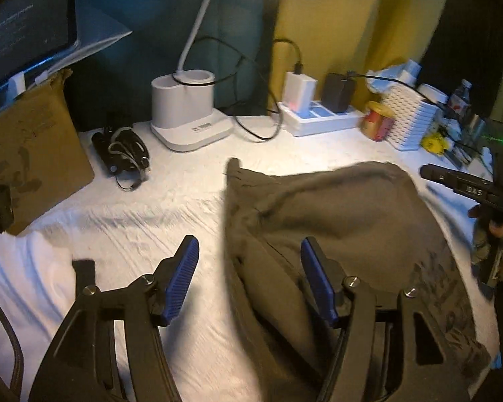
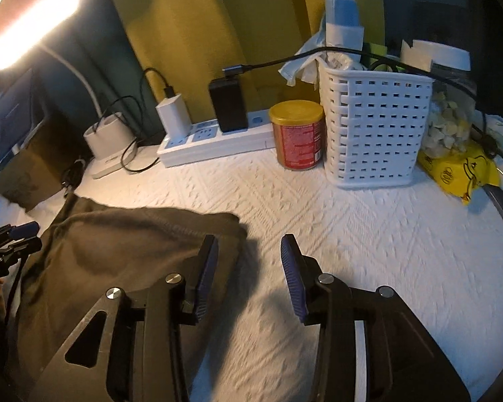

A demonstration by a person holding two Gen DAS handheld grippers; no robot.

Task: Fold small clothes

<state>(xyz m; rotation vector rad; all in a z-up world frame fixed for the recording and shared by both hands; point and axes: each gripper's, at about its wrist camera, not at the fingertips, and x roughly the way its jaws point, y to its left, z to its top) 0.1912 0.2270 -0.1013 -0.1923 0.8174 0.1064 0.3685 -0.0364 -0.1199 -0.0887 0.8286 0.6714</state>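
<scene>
An olive-brown garment [image 1: 335, 207] lies folded over in a loose heap on the white textured table cover [image 1: 134, 221]. My left gripper [image 1: 249, 243] hovers open above the garment's left edge, and its blue pads [image 1: 184, 278] press on nothing. In the right wrist view the same garment [image 2: 117, 244] fills the lower left. My right gripper [image 2: 249, 239] stands open over the garment's right edge, with only the white cover [image 2: 352, 207] between its pads. Each gripper shows in the other's view: the right one [image 1: 466, 187] at the far right, the left one [image 2: 16, 234] at the far left.
Along the back stand a white lamp base [image 1: 187, 114], a power strip with chargers [image 2: 214, 140], a red can with a yellow lid [image 2: 298, 137] and a white lattice basket [image 2: 372, 127]. A cardboard box [image 1: 26, 154] and a black cable bundle [image 1: 124, 154] sit at the left, a yellow packet [image 2: 459, 171] at the right.
</scene>
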